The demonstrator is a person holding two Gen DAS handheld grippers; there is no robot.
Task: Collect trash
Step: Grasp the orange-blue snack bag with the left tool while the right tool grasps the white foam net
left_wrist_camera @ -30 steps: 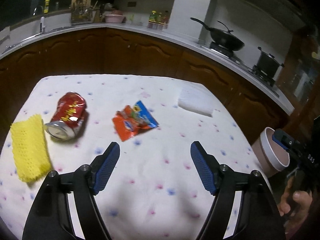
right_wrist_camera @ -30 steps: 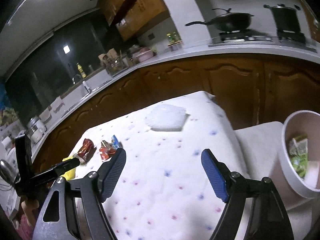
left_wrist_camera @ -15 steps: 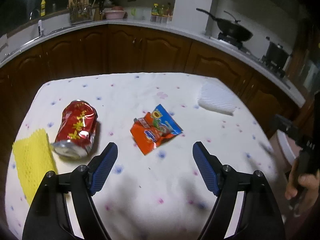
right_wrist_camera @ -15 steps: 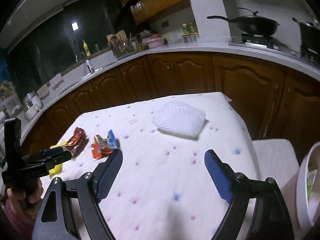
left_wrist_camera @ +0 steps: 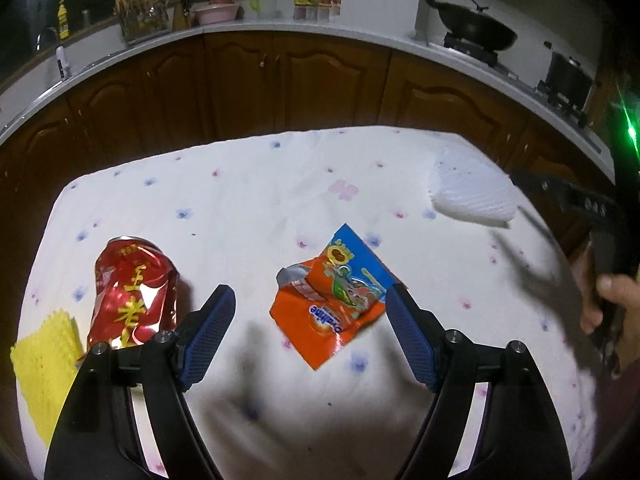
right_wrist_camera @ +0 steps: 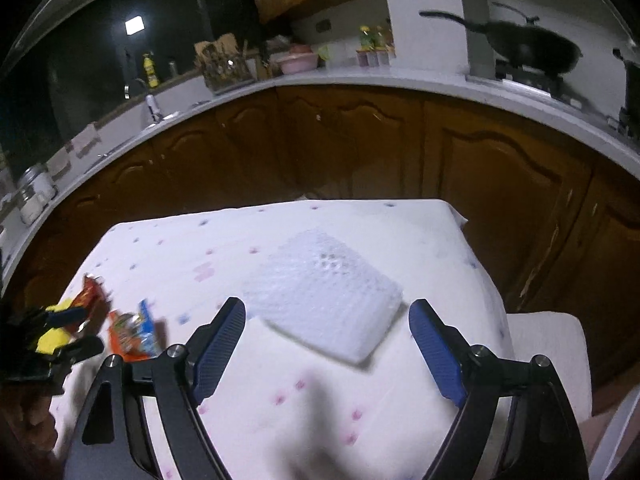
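An orange and blue snack wrapper [left_wrist_camera: 334, 300] lies flat on the flowered tablecloth [left_wrist_camera: 248, 200]. My left gripper [left_wrist_camera: 308, 294] hovers open just above it, its fingers either side of the wrapper and not touching. A crushed red can [left_wrist_camera: 132, 296] lies to the wrapper's left, and a yellow foam net [left_wrist_camera: 44, 356] beyond that. A white bubble-wrap pad [right_wrist_camera: 324, 296] rests near the table's far right corner. My right gripper [right_wrist_camera: 327, 306] stands open over the pad's near edge, nothing pressed between its pads. The left gripper [right_wrist_camera: 76, 330] also shows at the right wrist view's left edge.
A white bin rim [right_wrist_camera: 616, 432] shows at the lower right, beside a white covered seat [right_wrist_camera: 544, 344]. Brown cabinets and a counter [left_wrist_camera: 280, 24] with bottles, a wok and a pot curve behind the table. A hand [left_wrist_camera: 608, 300] holds the right gripper at the table's right side.
Both grippers moved forward and lower over the table. The left one closed in on the wrapper. The right one swung away from the bin toward the white pad and opened a little wider.
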